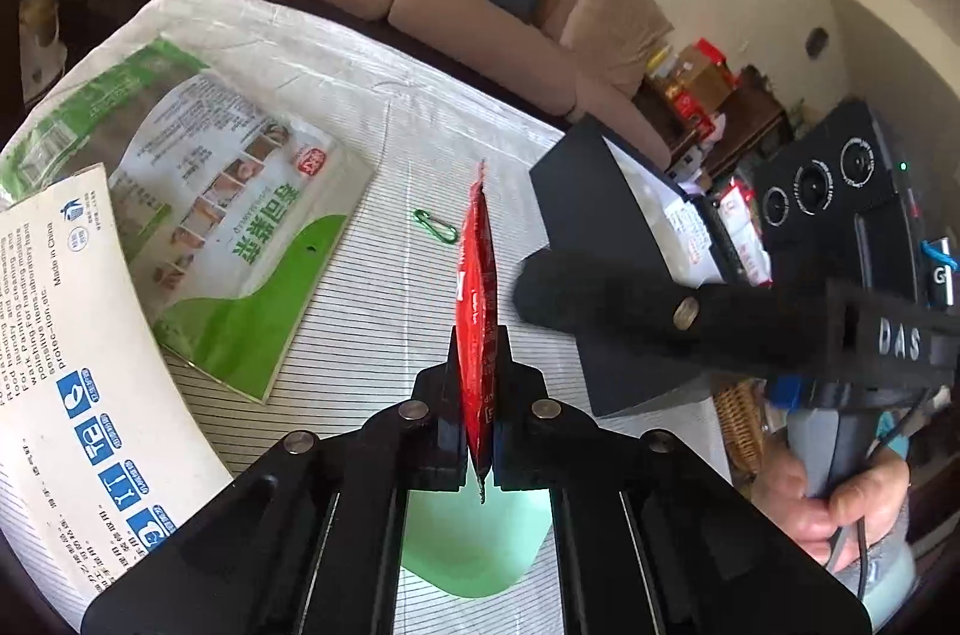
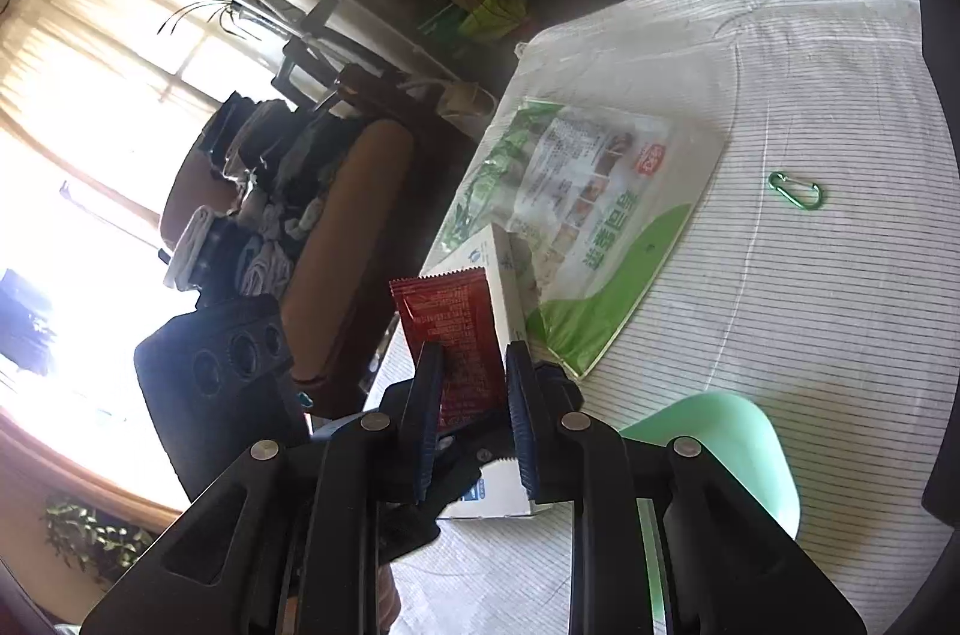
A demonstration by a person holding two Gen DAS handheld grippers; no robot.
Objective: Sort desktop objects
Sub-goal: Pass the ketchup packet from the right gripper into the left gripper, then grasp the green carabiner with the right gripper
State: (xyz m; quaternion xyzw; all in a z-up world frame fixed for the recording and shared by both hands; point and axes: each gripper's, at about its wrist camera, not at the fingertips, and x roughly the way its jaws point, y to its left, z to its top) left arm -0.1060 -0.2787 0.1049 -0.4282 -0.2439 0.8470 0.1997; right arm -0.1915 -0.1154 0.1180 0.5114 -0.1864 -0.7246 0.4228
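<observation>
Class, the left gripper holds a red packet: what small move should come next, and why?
Probably lower the left gripper toward the green dish: its jaws are shut on the red packet, which hangs right above that dish.

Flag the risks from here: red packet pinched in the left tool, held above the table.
1. The left tool grips the red packet only near its lower end; most of it sticks out unsupported, so it could slip or flop.
2. The right tool is close beside it; the two could bump.
3. The green dish lies right beneath; a dropped packet might land there unplanned.
</observation>
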